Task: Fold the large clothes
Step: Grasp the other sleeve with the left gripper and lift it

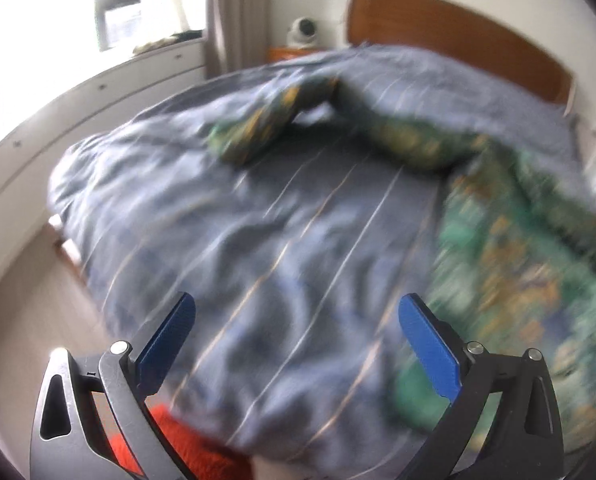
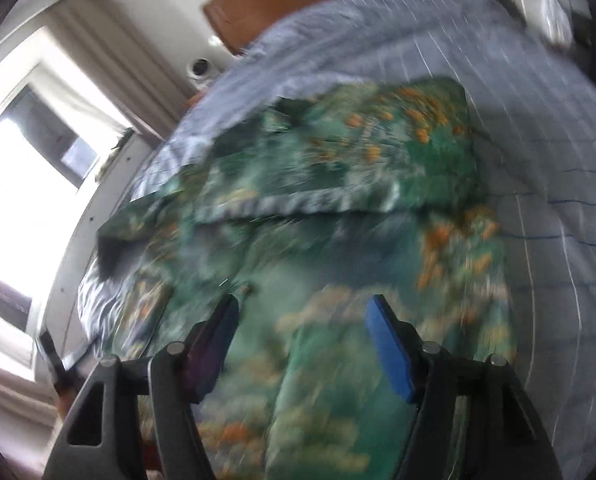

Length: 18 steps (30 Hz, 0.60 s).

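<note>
A large green garment with orange and white print (image 2: 338, 184) lies spread on the bed, partly folded across its upper half. In the left wrist view the garment (image 1: 510, 264) runs along the right side, with a sleeve (image 1: 257, 128) reaching left. My left gripper (image 1: 296, 308) is open and empty above the bare grey-blue striped duvet (image 1: 237, 220), left of the garment. My right gripper (image 2: 302, 308) is open and empty just above the garment's near part. Both views are motion-blurred.
A wooden headboard (image 1: 458, 36) stands at the far end of the bed. A white drawer unit (image 1: 57, 120) runs along the left under a bright window with curtains (image 1: 233, 12). A small white camera (image 1: 304, 32) sits on a nightstand. Something red (image 1: 193, 448) lies below my left gripper.
</note>
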{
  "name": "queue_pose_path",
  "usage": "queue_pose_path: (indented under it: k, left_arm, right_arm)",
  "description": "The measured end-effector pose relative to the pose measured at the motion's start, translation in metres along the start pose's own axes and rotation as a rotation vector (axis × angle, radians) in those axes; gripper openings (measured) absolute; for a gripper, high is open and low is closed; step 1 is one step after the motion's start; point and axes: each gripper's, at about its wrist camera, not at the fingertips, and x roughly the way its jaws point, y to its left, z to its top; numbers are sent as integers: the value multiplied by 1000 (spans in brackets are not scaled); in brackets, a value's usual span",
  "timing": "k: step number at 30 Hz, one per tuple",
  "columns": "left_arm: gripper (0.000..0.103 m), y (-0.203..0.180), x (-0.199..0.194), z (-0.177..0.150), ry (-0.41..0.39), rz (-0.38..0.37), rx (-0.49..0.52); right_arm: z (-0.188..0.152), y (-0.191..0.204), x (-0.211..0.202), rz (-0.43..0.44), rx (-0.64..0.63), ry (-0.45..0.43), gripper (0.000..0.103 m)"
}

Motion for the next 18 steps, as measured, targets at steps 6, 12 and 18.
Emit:
queue_pose_path:
  k: [6, 12, 18]
  left_arm:
    - [102, 25, 42, 95, 116, -349, -223]
    - [102, 75, 137, 133, 208, -424, -598]
    - [101, 119, 198, 125, 240, -455, -1048]
  right_arm:
    - [-57, 39, -12, -35, -77, -53, 70]
    - [-73, 68, -6, 11, -111, -50, 70]
    - [-85, 95, 3, 13, -187, -24, 70]
